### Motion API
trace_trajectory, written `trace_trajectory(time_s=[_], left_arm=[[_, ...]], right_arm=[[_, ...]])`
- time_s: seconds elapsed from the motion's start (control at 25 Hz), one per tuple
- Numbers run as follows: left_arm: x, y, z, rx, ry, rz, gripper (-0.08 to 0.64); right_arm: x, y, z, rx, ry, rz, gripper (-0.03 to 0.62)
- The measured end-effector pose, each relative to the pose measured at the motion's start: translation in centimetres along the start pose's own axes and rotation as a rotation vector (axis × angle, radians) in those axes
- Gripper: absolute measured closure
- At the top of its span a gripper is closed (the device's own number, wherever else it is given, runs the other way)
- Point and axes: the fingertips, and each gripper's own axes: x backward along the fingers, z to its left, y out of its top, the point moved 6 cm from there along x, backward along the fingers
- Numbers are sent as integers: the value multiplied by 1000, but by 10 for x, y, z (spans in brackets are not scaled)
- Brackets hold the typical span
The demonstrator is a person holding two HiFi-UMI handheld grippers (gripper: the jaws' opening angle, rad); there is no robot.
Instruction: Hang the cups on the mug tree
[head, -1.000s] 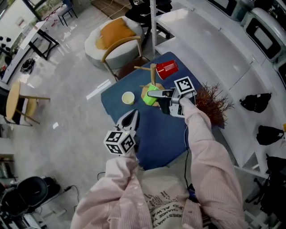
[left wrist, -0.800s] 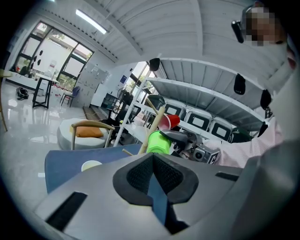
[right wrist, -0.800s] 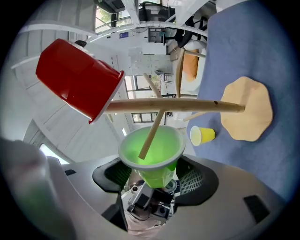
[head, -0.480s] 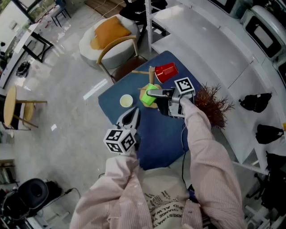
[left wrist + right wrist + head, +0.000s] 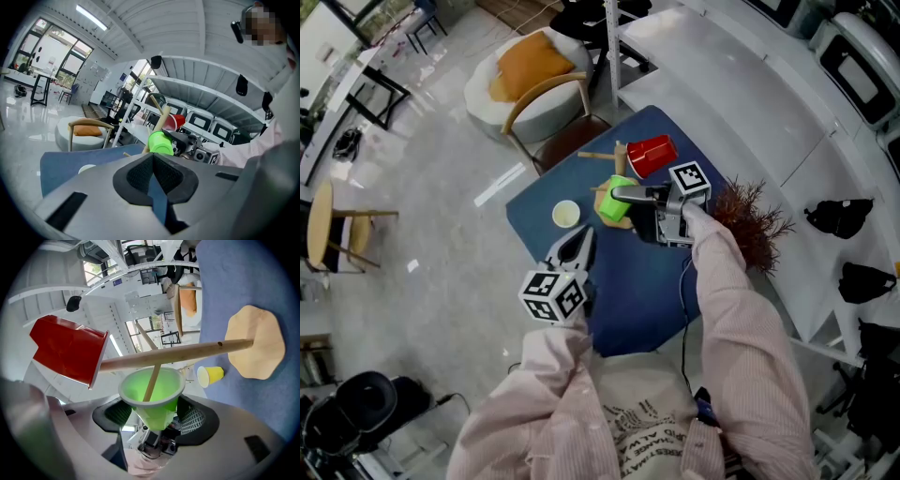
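1. Your right gripper [image 5: 628,198] is closed on a green cup [image 5: 615,208]. Its pads grip the lower body from both sides, and the cup lies on its side with its mouth toward the mug tree [image 5: 620,153].
2. In the right gripper view, a thin wooden peg of the mug tree [image 5: 187,352] reaches into the mouth of the green cup [image 5: 152,397]. Whether the cup rests on the peg cannot be told.
3. A red cup [image 5: 651,155] hangs over the top of the tree's pole, tilted and mouth down. It is just beside the green cup.
4. A yellow cup [image 5: 566,214] stands upright on the blue tabletop [image 5: 628,291], near the tree's wooden base and apart from both grippers.
5. Your left gripper [image 5: 575,248] hovers over the tabletop with its jaws together and nothing between them. It points toward the yellow cup.
6. Compared with a second ago, the green cup is in much the same spot at the pole, still gripped. The left gripper has eased a little nearer the yellow cup. The red and yellow cups have not moved.
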Motion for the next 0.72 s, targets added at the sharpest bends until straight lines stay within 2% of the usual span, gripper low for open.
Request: trace_trajectory(time_s=[0.24,0.52,0.72], left_arm=[[-2,0,2,4,4,3,561],[-2,-1,2,5,10,6,561],[-1,-3,0,6,7,10,561]], right_arm=[[0,1,-4,16,-5,-9,304],[-2,3,-2,117,1,-54,302],[1,5,0,157,-6,-95,303]])
